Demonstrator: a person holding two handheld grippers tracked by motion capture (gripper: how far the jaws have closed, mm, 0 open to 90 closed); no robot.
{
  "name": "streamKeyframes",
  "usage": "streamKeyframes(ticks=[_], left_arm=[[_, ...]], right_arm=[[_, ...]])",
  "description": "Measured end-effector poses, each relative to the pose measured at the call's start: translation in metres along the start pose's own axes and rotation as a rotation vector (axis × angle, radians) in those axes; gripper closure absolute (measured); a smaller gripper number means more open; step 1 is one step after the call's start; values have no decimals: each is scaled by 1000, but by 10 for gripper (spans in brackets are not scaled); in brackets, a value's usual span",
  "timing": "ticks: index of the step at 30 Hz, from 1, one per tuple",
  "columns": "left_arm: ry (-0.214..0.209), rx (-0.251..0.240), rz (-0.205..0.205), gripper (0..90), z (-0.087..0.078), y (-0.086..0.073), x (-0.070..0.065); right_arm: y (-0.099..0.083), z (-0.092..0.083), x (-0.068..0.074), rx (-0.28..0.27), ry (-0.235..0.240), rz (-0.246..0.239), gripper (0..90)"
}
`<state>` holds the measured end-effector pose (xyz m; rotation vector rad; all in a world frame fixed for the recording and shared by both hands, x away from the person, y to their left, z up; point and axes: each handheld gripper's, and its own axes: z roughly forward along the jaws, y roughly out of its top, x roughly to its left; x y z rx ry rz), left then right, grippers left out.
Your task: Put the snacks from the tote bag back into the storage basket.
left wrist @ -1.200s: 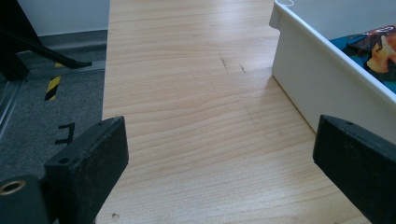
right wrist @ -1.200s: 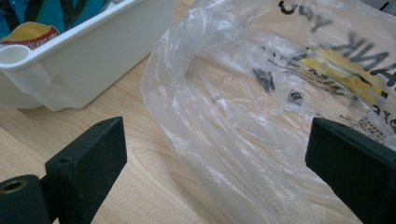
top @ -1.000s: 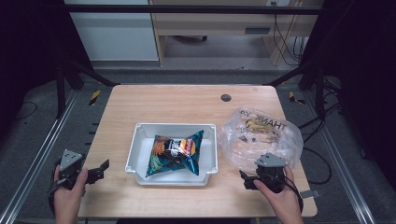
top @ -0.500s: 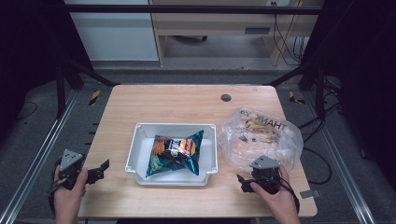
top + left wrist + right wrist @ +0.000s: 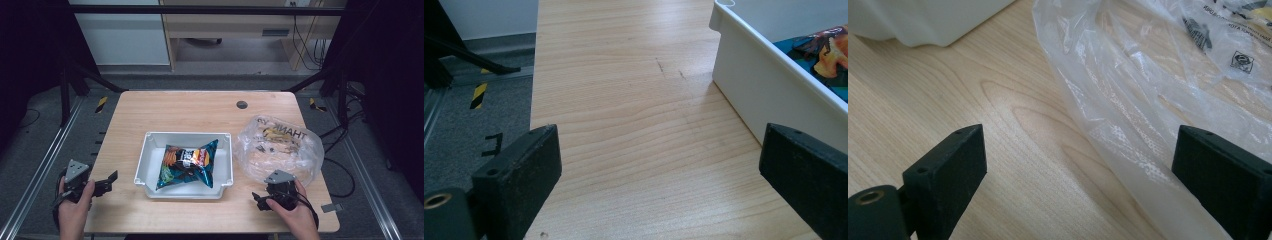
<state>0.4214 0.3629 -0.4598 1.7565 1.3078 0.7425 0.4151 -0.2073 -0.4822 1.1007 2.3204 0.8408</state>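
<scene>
**Both grippers open at the near edge, tray and bag between them**

A wooden table point(image 5: 200, 112) carries a white tray point(image 5: 150, 160) at its middle. In the tray lies a snack bag point(image 5: 189, 162), teal and orange, crumpled, reaching from the tray's left half to its right wall. Right of the tray, just beside it, sits a clear plastic bag point(image 5: 280, 147) with dark print on its far side; it is puffed up and something pale shows through it, too blurred to tell. A small dark round hole point(image 5: 242, 105) marks the table's far side.

The left gripper point(image 5: 107, 181) is held by the left hand point(image 5: 75, 200) at the table's near left corner, its jaws pointing right toward the tray but well apart from it. In the left gripper view the jaws stand wide apart with nothing between them but bare wood point(image 5: 634, 125); the tray wall point(image 5: 769, 95) rises at the right of that view, with a corner of the snack bag point(image 5: 824, 50) above it.

The right gripper point(image 5: 260, 200) is held by the right hand point(image 5: 292, 212) at the near right, just near of the plastic bag. In the right gripper view its jaws are also spread wide, gripping nothing; the plastic bag's point(image 5: 1148, 100) edge lies between them and over toward the right jaw, and the tray's corner point(image 5: 923, 20) shows at the far left.
</scene>
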Motion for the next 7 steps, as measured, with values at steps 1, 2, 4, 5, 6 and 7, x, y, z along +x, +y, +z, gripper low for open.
streamKeyframes(ticks=[1, 2, 4, 5, 6, 7], left_arm=[[0, 0, 0, 31, 0, 0, 0], [-1, 0, 0, 31, 0, 0, 0], [0, 1, 3, 31, 0, 0, 0], [-2, 1, 3, 31, 0, 0, 0], [-2, 2, 5, 31, 0, 0, 0], [-3, 2, 1, 31, 0, 0, -1]], right_arm=[[0, 0, 0, 7, 0, -6, 79], [0, 1, 1, 11, 0, -8, 79], [0, 1, 3, 16, -5, -17, 78], [0, 1, 3, 14, -8, -18, 79], [0, 0, 3, 8, -9, -17, 79], [0, 0, 3, 5, -9, -20, 79]])
